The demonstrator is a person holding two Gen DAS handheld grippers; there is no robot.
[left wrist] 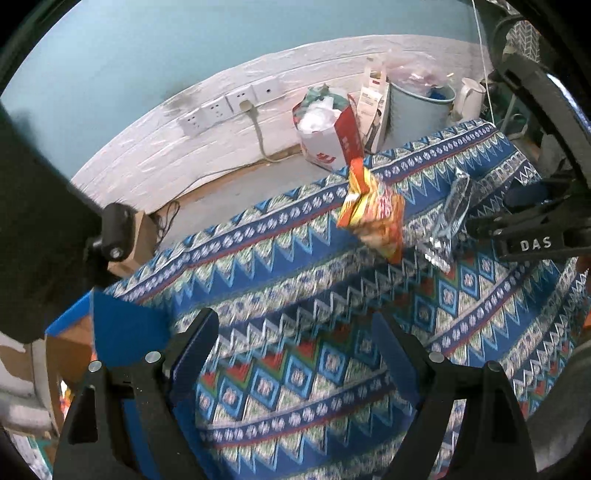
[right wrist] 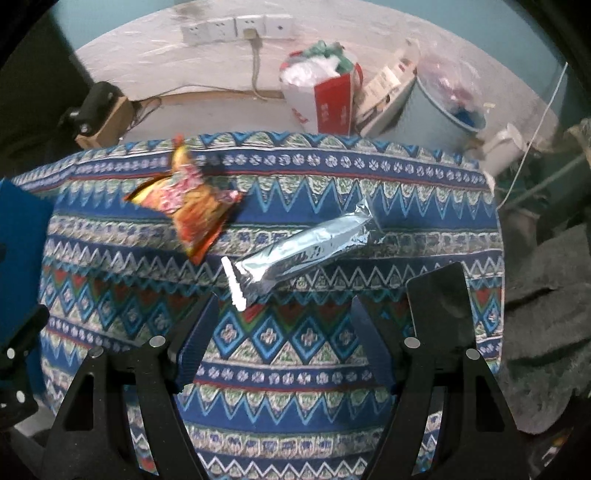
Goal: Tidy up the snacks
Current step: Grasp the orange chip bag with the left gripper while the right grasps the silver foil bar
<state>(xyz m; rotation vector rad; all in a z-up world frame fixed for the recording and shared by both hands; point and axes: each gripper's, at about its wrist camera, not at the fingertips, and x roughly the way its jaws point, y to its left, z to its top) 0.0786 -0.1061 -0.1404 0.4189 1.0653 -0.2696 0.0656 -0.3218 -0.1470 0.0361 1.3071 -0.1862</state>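
Two snacks lie on a table under a blue patterned cloth [right wrist: 295, 350]. One is a crumpled orange snack bag [right wrist: 188, 210] near the far left edge; it also shows in the left wrist view as the orange bag [left wrist: 373, 218]. The other is a long silver foil packet [right wrist: 299, 251], lying slantwise just beyond my right gripper [right wrist: 284, 317], which is open with nothing between its fingers. My left gripper [left wrist: 293, 332] hovers open over bare cloth, well short of both snacks. The silver packet [left wrist: 448, 218] sits beside the right gripper's black body [left wrist: 532, 242].
A blue box [left wrist: 125, 325] stands at the table's left side. Beyond the far edge are a red-and-white bag [right wrist: 325, 99], a pale bucket [right wrist: 436, 110], a white kettle [right wrist: 502, 151], a cardboard box [right wrist: 107, 122] and wall sockets [right wrist: 236, 27]. Grey fabric [right wrist: 546, 295] lies to the right.
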